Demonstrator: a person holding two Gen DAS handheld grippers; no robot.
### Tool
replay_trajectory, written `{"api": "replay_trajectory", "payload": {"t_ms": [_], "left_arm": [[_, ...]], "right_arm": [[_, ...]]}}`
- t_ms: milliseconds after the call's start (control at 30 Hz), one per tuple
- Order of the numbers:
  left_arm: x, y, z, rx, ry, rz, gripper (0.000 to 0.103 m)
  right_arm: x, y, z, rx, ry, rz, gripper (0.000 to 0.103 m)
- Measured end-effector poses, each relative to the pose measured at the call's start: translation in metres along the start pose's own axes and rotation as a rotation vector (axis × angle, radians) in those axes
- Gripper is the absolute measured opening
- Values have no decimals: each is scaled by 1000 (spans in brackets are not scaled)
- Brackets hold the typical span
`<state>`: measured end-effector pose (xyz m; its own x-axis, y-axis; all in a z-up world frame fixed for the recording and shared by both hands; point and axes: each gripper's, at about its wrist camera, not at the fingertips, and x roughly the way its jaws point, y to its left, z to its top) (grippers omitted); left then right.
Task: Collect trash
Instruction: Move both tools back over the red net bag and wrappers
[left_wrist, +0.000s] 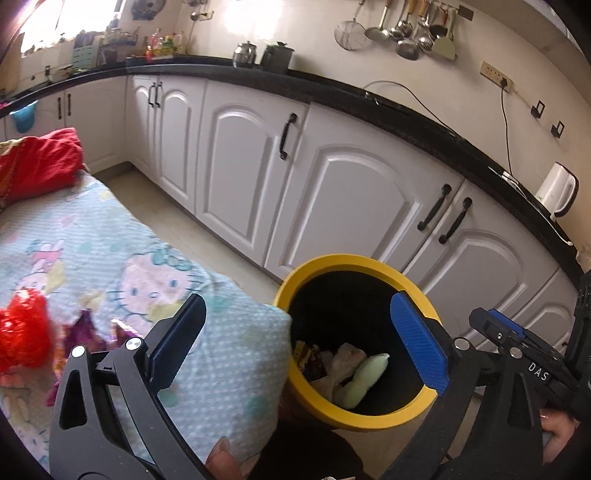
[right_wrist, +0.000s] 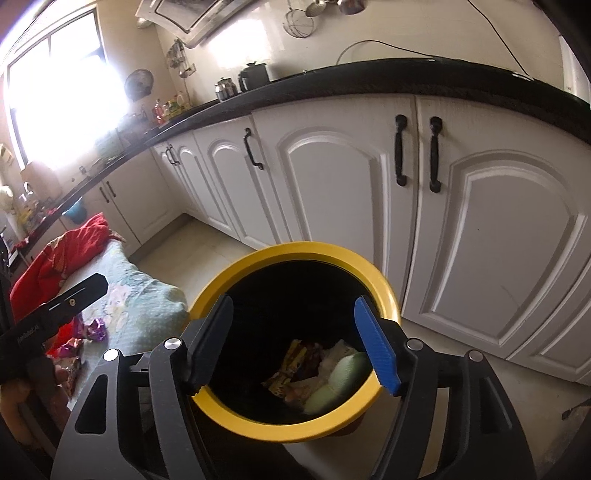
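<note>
Looking down past white arched cabinet doors (right_wrist: 498, 236) at a bed in pale blue cartoon-print cloth (left_wrist: 122, 266), with a round yellow-rimmed black bin (right_wrist: 295, 253) on the floor just beside its corner. I see crumpled wrappers and a pale green soft lump (right_wrist: 338, 384) lying in the bin's bottom, and purple foil wrappers (right_wrist: 94, 328) plus a crinkled red plastic piece (left_wrist: 22, 332) on the bed. My left gripper (left_wrist: 299, 343) is spread wide and empty over the bed corner and bin rim; my right gripper (right_wrist: 295, 347) is parted, empty, over the bin mouth.
</note>
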<state>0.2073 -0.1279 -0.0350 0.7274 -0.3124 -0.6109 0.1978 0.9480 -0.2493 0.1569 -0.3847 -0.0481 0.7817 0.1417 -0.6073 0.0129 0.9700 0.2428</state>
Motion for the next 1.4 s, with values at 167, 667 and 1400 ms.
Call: {"api": "replay_trajectory", "payload": {"t_ms": [167, 667, 1400], "left_arm": [[-20, 16, 0, -17, -33, 30, 92], [-62, 53, -4, -50, -98, 96, 92], [-96, 102, -10, -112, -145, 175, 92]], "right_arm": [[-6, 16, 2, -24, -7, 29, 66], [-18, 62, 0, -102, -12, 89, 68], [-18, 131, -18, -231, 35, 176, 68]]}}
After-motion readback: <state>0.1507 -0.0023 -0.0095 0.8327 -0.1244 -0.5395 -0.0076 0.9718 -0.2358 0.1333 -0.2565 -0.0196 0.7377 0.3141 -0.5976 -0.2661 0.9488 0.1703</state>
